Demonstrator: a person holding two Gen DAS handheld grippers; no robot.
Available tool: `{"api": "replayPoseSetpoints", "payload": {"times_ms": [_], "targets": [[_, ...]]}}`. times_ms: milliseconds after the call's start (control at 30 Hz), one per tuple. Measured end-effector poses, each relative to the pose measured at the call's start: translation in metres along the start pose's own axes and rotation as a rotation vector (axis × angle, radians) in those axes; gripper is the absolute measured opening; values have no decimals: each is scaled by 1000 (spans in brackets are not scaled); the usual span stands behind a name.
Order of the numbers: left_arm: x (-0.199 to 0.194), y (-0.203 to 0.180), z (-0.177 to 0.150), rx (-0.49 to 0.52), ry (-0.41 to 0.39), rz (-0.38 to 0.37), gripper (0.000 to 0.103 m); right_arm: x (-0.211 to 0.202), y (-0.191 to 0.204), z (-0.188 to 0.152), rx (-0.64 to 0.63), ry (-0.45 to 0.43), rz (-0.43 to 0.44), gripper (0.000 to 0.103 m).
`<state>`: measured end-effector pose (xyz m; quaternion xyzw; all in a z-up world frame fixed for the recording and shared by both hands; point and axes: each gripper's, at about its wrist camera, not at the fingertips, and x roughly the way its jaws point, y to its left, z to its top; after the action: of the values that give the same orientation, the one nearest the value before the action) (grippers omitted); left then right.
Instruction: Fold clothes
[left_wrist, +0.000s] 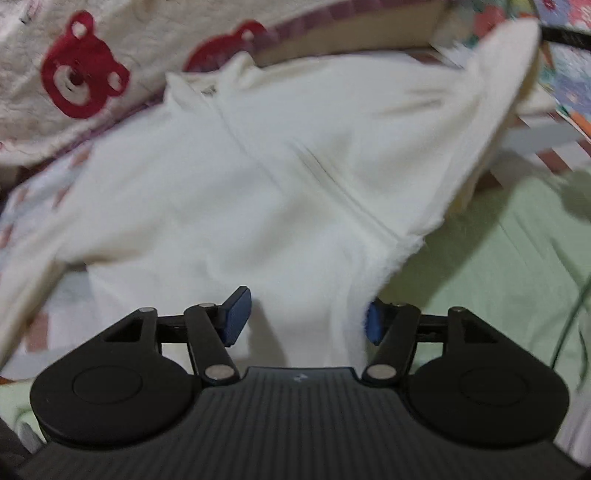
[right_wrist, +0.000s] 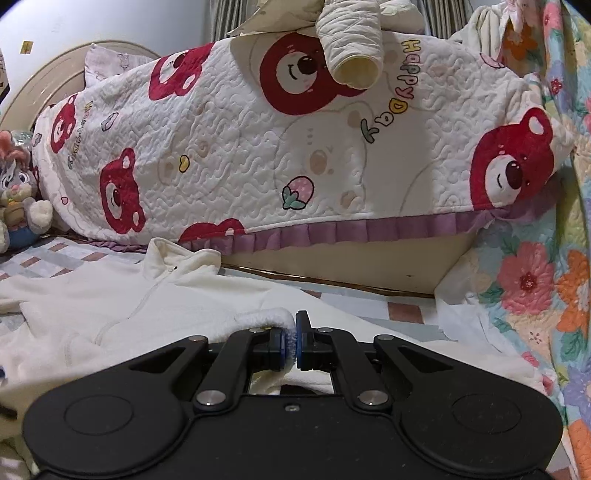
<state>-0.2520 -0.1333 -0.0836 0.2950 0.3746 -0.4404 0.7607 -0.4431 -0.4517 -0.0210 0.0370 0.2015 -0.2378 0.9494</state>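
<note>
We log, big to small:
- White quilted bedspread w/ red bear print (right_wrist: 295, 155), purple frill, heaped at back of bed.
- White fleece zip jacket (left_wrist: 229, 192), spread flat on bed, collar toward bedspread.
- Left hand-held gripper (left_wrist: 303, 317): jaws apart, jacket hem between pads; grip: can't tell.
- Right hand-held gripper (right_wrist: 293, 343): clamped narrow on jacket's fleecy edge.
- Plush rabbit toy (right_wrist: 18, 192), far left.
</note>
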Motion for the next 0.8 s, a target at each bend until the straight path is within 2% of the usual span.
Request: {"api": "replayPoseSetpoints", "payload": {"times_ms": [33, 100, 200, 267, 300, 333, 400, 433, 467, 533, 567, 633, 700, 733, 800], "targets": [[-3, 2, 2, 15, -10, 23, 10, 1, 0, 0, -7, 2, 5, 4], [-15, 13, 20, 24, -81, 126, 9, 2, 2, -3, -20, 13, 20, 4], [-34, 36, 58, 50, -245, 306, 10, 5, 6, -10, -15, 32, 40, 5], [-34, 51, 83, 110, -336, 383, 15, 9, 9, -15, -4, 49, 57, 5], [-26, 58, 91, 167, -352, 420, 24, 12, 10, -18, 5, 59, 68, 5], [-16, 64, 99, 231, -362, 457, 39, 15, 11, -20, 14, 70, 77, 5], [7, 71, 101, 317, -303, 520, 52, 23, 16, -26, -31, 89, 42, 4], [18, 74, 101, 358, -268, 551, 52, 29, 22, -31, -119, 90, 4, 4], [24, 78, 99, 374, -247, 545, 52, 35, 29, -36, -207, 90, -34, 4], [35, 84, 92, 393, -210, 512, 60, 48, 40, -47, -363, 117, -60, 4], [37, 89, 88, 384, -184, 469, 61, 52, 42, -51, -412, 134, -59, 4], [34, 110, 78, 266, -124, 332, 63, 57, 43, -53, -466, 154, -67, 4], [30, 132, 68, 139, -64, 190, 72, 61, 36, -50, -436, 171, -52, 4], [27, 142, 62, 81, -51, 152, 77, 63, 31, -48, -388, 181, -33, 5], [20, 157, 51, 7, -42, 113, 78, 68, 22, -44, -306, 197, -4, 5]]}}
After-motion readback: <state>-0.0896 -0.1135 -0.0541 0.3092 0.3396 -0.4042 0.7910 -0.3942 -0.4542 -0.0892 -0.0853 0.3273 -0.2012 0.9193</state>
